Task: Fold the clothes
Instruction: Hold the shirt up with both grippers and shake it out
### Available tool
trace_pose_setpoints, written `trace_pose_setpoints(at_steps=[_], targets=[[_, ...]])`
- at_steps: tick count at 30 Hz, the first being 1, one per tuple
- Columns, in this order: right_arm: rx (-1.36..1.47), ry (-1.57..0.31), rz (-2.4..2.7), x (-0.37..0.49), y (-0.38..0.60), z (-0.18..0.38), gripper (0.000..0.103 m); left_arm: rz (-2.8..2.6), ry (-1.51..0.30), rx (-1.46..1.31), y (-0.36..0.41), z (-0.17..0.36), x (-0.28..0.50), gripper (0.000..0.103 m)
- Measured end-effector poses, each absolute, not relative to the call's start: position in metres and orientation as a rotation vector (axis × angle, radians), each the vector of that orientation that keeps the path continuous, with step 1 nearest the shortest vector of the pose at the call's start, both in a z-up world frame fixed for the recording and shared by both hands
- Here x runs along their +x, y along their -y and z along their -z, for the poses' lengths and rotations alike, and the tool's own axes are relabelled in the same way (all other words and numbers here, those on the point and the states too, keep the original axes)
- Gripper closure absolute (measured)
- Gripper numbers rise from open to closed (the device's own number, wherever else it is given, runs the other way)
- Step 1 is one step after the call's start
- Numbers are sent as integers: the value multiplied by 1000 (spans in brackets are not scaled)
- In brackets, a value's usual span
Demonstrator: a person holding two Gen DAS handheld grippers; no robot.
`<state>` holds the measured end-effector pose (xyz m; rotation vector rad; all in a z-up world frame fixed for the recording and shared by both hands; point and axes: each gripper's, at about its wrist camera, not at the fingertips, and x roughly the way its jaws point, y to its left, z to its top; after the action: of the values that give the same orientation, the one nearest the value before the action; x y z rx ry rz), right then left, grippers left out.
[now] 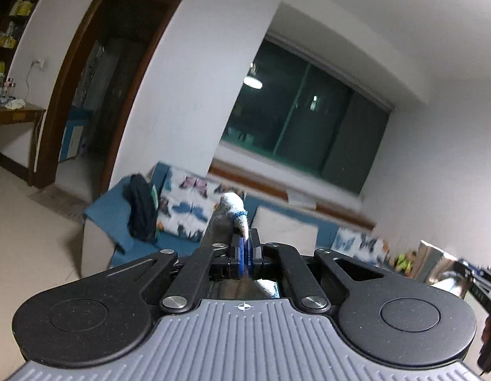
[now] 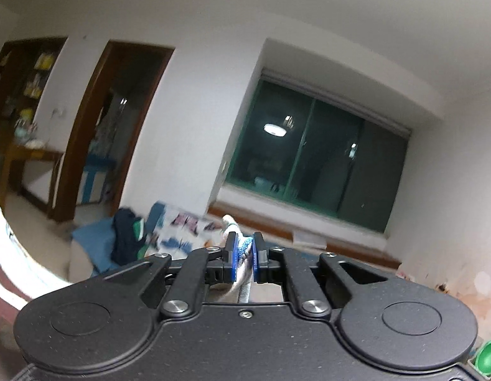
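Both grippers are raised high and point at the far wall. My left gripper [image 1: 245,244] is shut on a grey garment [image 1: 234,209] with blue stitching; a fold of it sticks up above the blue pads. My right gripper [image 2: 245,247] is shut on the same kind of grey cloth with blue trim [image 2: 244,247], which hangs down between the fingers. The rest of the garment is hidden below the gripper bodies.
A blue sofa [image 1: 102,216] with a patterned cover and a dark garment [image 1: 140,212] stands under a dark window [image 1: 302,117]. A doorway [image 1: 96,95] and wooden desk [image 1: 13,117] are at left. A green object [image 2: 487,358] shows at lower right.
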<state>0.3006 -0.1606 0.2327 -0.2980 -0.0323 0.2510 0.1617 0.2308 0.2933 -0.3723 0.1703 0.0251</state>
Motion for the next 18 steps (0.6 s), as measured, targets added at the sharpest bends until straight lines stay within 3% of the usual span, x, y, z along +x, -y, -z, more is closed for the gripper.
trace_pose_setpoints(at_steps=[4,9,13,18], targets=[[-301,19,-261,281,176,-211,94,-21,-242,-371,-230,-259,139,100],[-312,-77,-317,237,192,-145,94,-17,-342,-379,-227,-205,105,100],[-335,-215,-349,184,199,-54,94,-39,-459,-368,-221,-132,64,100],[-325,-423,-376,149,199,19,94,-78,-596,-423,-217,-53,12,100]])
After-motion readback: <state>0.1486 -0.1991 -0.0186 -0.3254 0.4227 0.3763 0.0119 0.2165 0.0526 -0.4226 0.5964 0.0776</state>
